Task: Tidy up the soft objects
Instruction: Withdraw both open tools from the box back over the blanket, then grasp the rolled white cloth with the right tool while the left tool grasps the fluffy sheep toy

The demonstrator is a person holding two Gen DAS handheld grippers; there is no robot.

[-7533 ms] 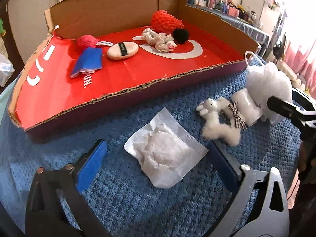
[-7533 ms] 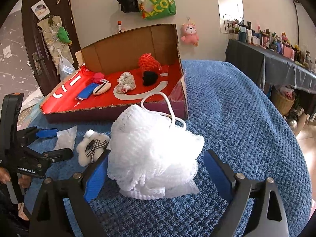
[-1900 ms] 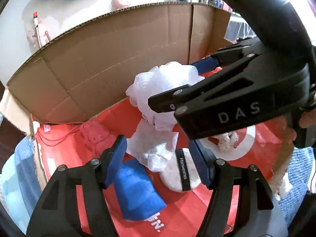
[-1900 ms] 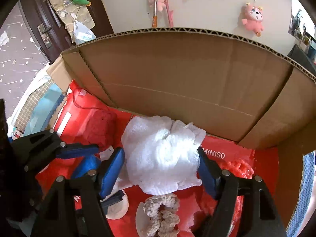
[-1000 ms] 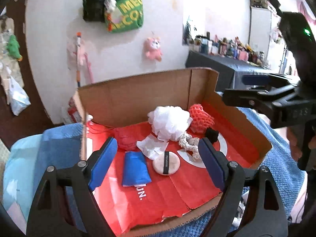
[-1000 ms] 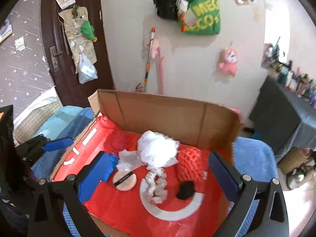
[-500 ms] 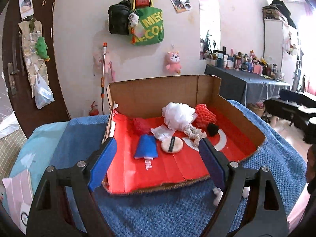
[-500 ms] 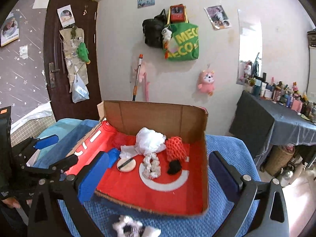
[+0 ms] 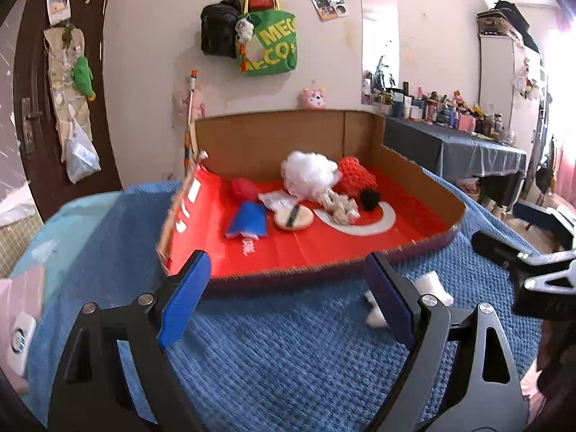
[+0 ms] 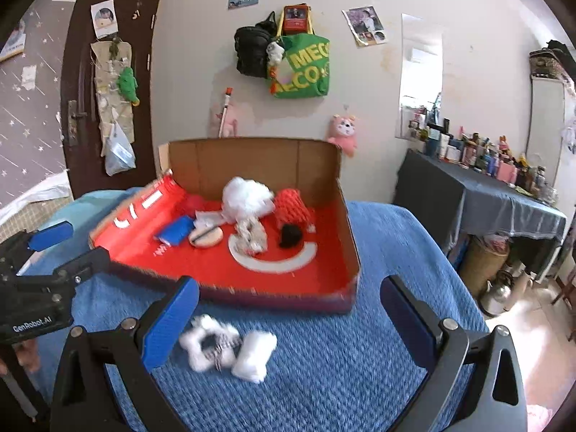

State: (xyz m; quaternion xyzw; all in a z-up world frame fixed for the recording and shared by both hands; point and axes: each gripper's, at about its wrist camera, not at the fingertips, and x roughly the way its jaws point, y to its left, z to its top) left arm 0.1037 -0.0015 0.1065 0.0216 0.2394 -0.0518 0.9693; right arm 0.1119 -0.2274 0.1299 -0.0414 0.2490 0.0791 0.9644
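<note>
- left wrist view: the left tool [image 9: 288, 298] hangs released, nothing between its blue pads, above the blue blanket [image 9: 273, 352] and short of the cardboard box [image 9: 273, 136].
- the box already holds the white mesh puff [image 9: 309, 172], the red net ball [image 9: 356, 172], the blue pouch [image 9: 250, 221], the round powder puff [image 9: 293, 217] and a few smaller pieces, so those seem sorted.
- past this tool's right finger only white scraps of the plush toy [image 9: 430, 284] show; the finger hides the rest, so this tool is badly placed for it.
- the right tool [image 9: 532, 259] juts in at the far right edge of this view.
- right wrist view: the right tool [image 10: 288, 320] is released too, its jaws wide. the small white plush toy [image 10: 210, 342] with a checked bow lies just ahead and below, nearer its left pad, with a white roll [image 10: 253, 356] touching it. both are blurred.
- judgement: the toy and roll look like the last pieces outside the box. centre the right tool over the toy first, since it sits off to the left pad, then lower until both pads straddle the body, not the bow or a limb.
- squeeze gently; plush gives, so close until it stops yielding. keep the roll out of the bite unless both fit.
- keep the left tool [image 10: 54, 252] clear on the left.
</note>
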